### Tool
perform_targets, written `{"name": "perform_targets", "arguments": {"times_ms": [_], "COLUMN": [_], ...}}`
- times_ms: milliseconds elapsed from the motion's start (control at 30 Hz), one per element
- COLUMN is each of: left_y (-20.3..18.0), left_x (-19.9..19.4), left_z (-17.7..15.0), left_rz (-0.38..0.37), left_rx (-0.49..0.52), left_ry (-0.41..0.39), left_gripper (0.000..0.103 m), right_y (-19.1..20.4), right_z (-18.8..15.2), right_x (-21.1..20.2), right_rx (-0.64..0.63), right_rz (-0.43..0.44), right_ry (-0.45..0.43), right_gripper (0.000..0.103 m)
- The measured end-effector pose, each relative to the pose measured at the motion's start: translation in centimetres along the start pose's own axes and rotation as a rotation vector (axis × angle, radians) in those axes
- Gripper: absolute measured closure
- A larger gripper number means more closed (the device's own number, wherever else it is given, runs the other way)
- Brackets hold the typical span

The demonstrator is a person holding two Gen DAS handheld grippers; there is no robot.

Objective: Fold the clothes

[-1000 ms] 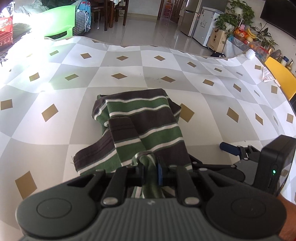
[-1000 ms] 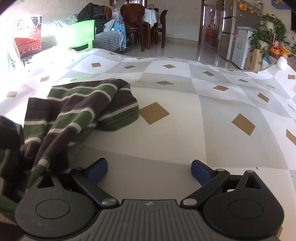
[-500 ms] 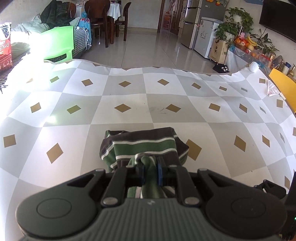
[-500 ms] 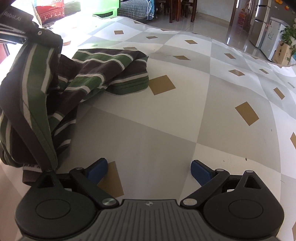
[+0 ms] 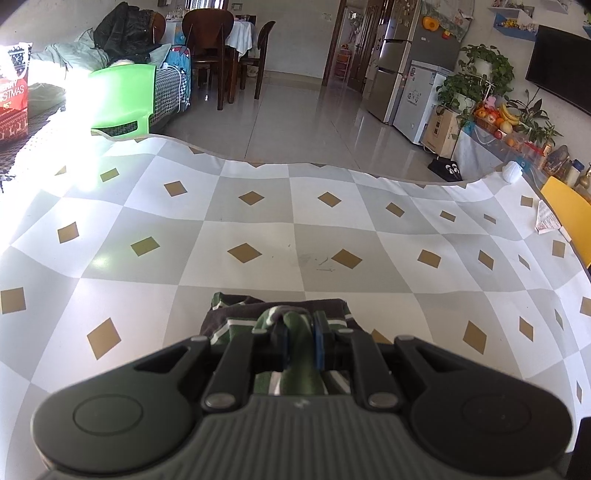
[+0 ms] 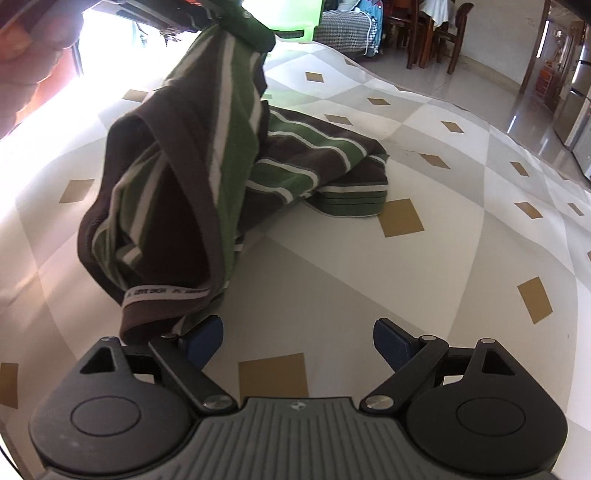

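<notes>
The left gripper [image 5: 298, 339], jaws clamped, lifts one end of the green-and-brown striped cotton garment [image 6: 207, 155]; its far end lies on the checked tablecloth [image 6: 461, 240] toward twelve o'clock. The right gripper [image 6: 297, 341], jaws wide and just narrowing, holds nothing.

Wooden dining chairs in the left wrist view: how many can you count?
2: one dark wooden dining chair behind the white-clothed table, another at its right end. Others may be hidden.

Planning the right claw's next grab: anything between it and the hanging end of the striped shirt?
Nothing visible. The right claw is open, empty, jaws just narrowing; the striped shirt hangs from the left claw, its hem beside the left pad. Only bare tablecloth ahead.
</notes>
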State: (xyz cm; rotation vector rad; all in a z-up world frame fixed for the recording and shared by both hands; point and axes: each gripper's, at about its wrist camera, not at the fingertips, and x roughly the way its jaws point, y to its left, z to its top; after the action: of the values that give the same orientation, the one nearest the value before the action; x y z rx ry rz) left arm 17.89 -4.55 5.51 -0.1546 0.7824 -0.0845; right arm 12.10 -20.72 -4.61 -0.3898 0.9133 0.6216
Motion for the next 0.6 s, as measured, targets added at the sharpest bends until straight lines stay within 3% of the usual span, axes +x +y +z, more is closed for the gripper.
{"name": "perform_targets", "arguments": {"times_ms": [200, 433, 600], "left_y": [0.6, 1.8, 3.2], "left_x": [-0.9, -0.6, 0.0], "left_z": [1.0, 1.2, 1.2], "left_rz": [0.004, 0.037, 0.059], "left_rx": [-0.019, -0.057, -0.116], "left_ry": [-0.065, -0.084, -0.082], "left_gripper": [0.091, 0.091, 0.091], "right_y": [-0.1, -1.9, -3.0], "right_z": [0.9, 3.7, 5.6], "right_x": [-1.6, -2.2, -0.3], "right_rx": [0.008, 0.086, 0.171], "right_rz": [0.063, -0.016, -0.035], "right_ry": [-0.052, -0.150, -0.154], "right_gripper": [0.017, 0.017, 0.017]}}
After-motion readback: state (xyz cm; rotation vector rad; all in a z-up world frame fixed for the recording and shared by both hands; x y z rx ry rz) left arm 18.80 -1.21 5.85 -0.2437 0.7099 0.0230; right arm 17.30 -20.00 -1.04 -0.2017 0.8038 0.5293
